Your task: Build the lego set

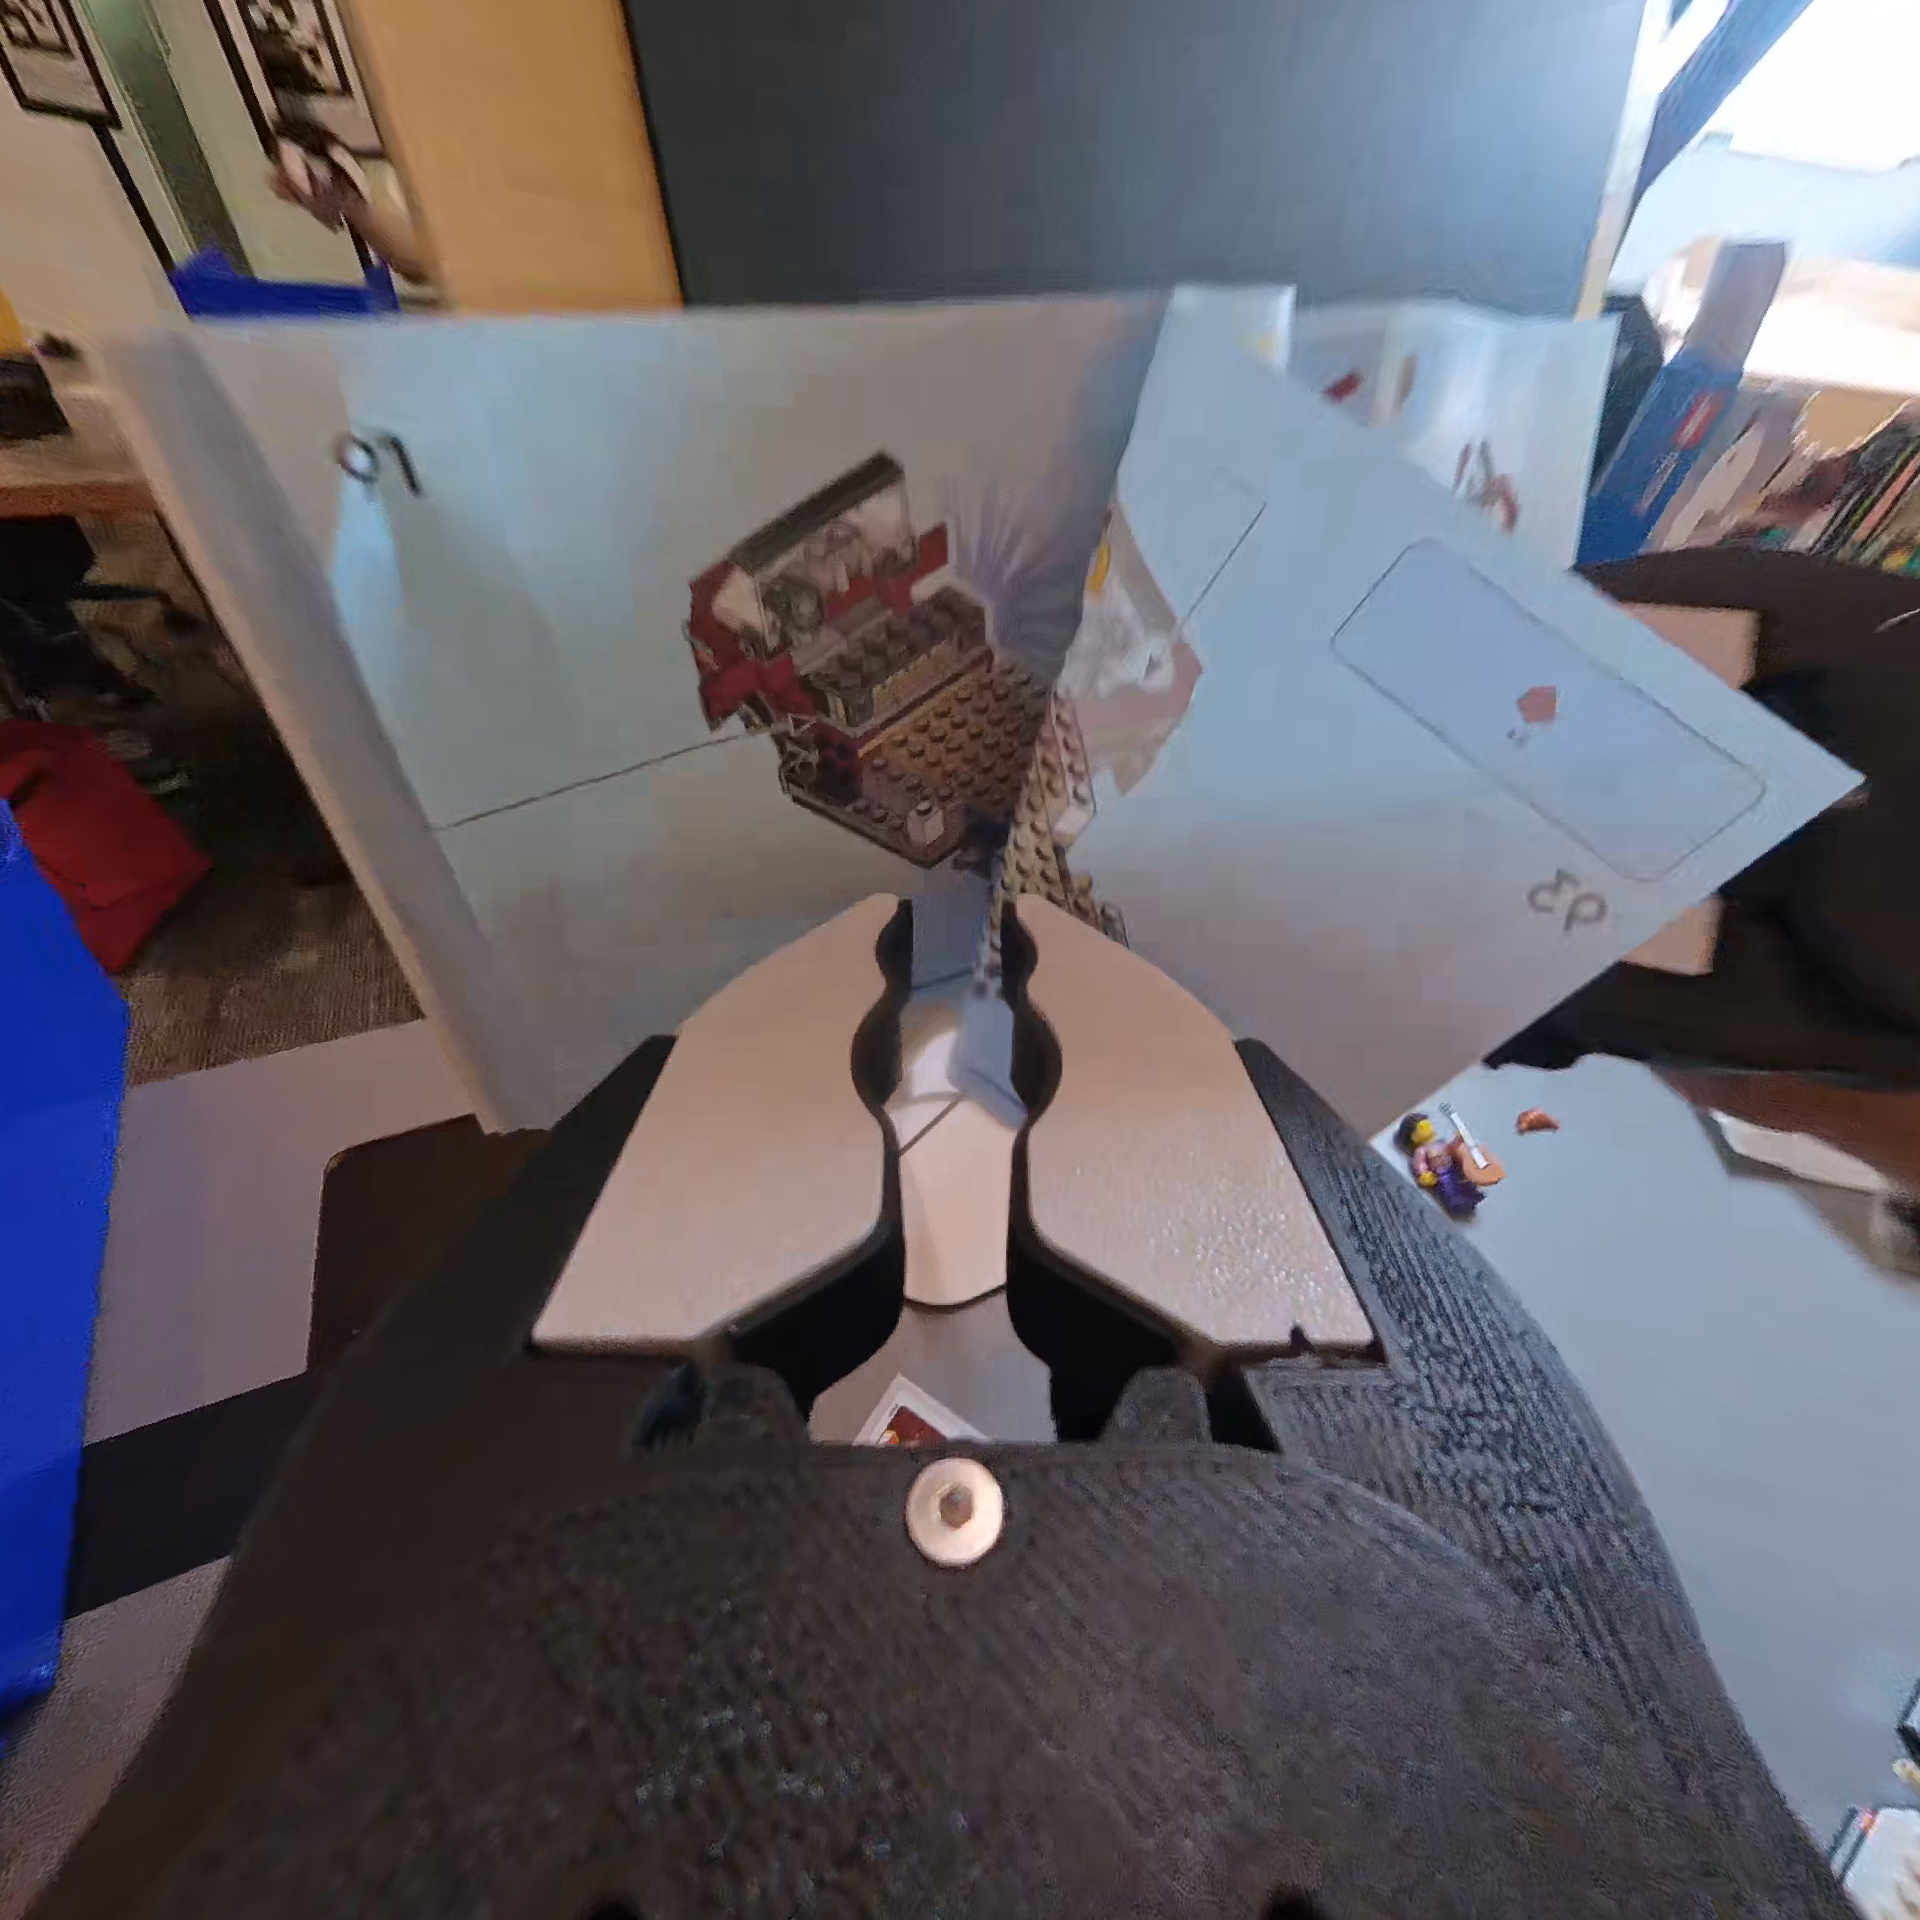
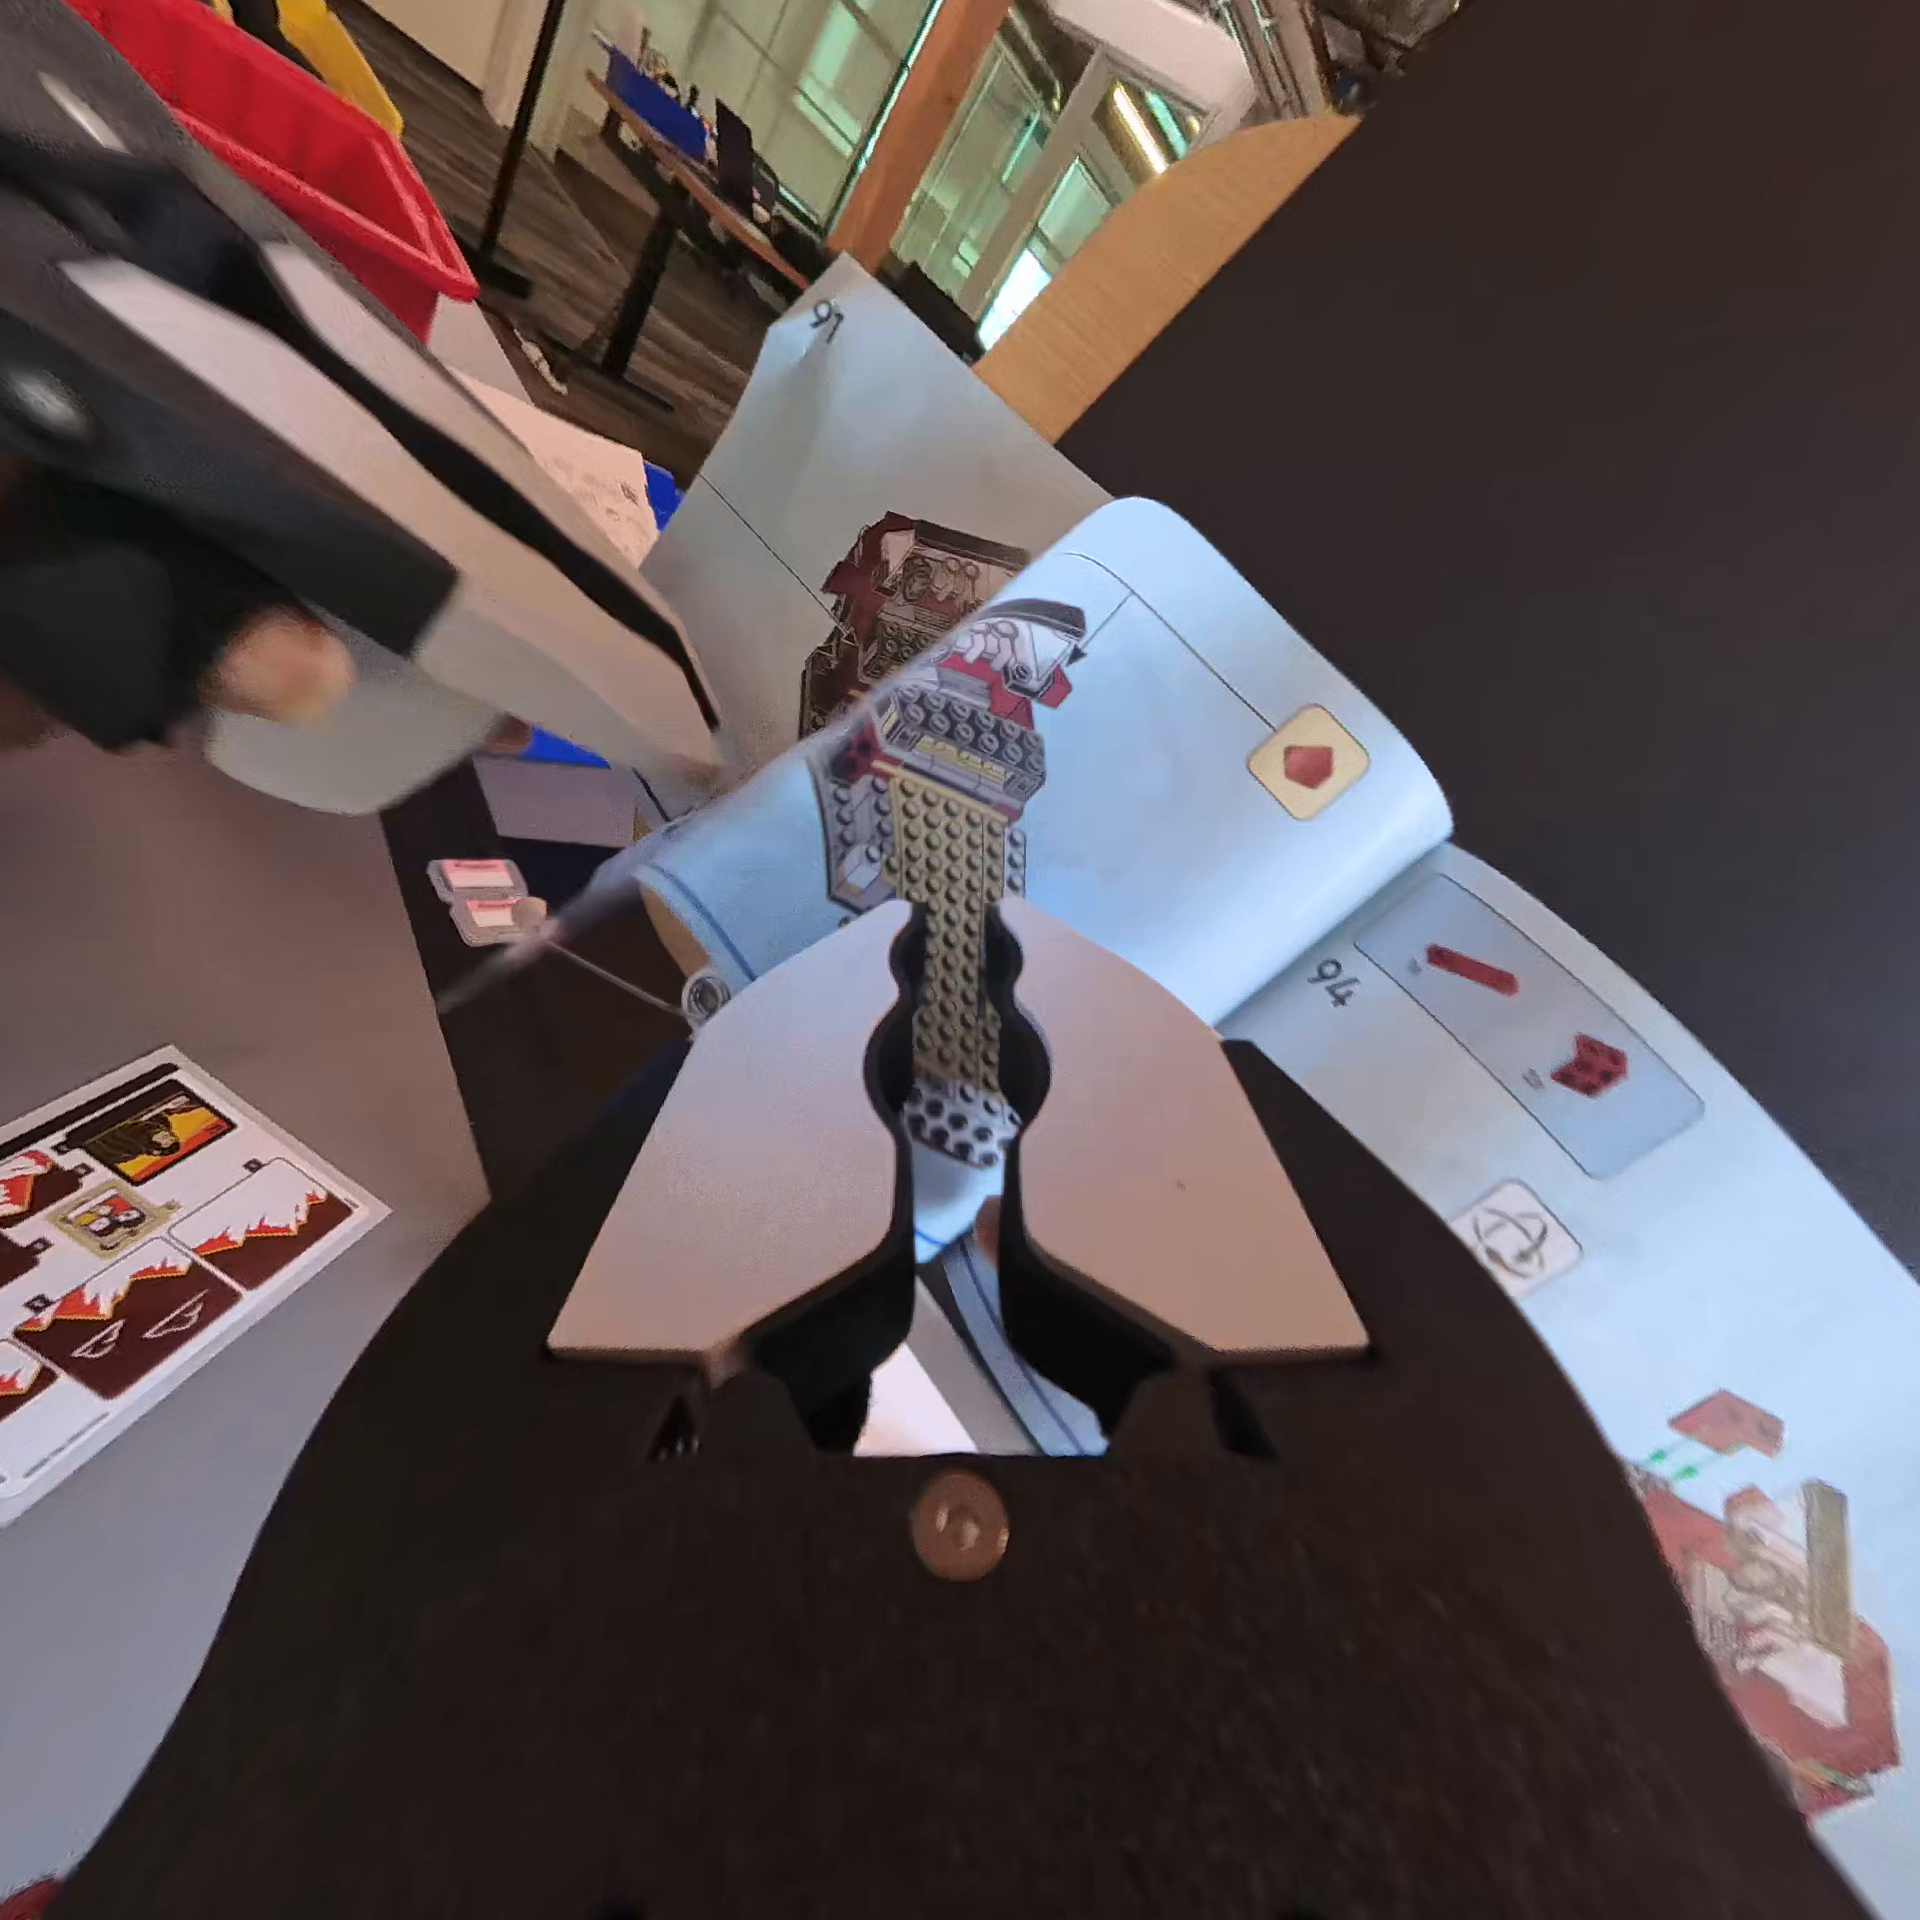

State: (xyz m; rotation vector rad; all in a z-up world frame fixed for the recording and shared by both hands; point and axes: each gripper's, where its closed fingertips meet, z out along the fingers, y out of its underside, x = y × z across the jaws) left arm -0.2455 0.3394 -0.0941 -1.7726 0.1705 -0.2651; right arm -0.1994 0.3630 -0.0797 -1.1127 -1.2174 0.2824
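- Pale-blue paper pages of an instruction booklet (image 1: 644,582) stand fanned open above the grey tabletop (image 1: 1621,1351).
- The left claw (image 1: 956,940) is narrowed, with a page edge between its fingertips; whether the pads press it cannot be told.
- The right claw (image 2: 954,940) is also narrow, over a curling page (image 2: 1174,790); its grip cannot be told.
- A sticker sheet (image 2: 156,1236) lies on the tabletop left of the right claw.
- A purple minifigure (image 1: 1449,1158) lies right of the left claw.

Pale-blue booklet (image 2: 1195,831) pgs, red bin (image 2: 312,156)
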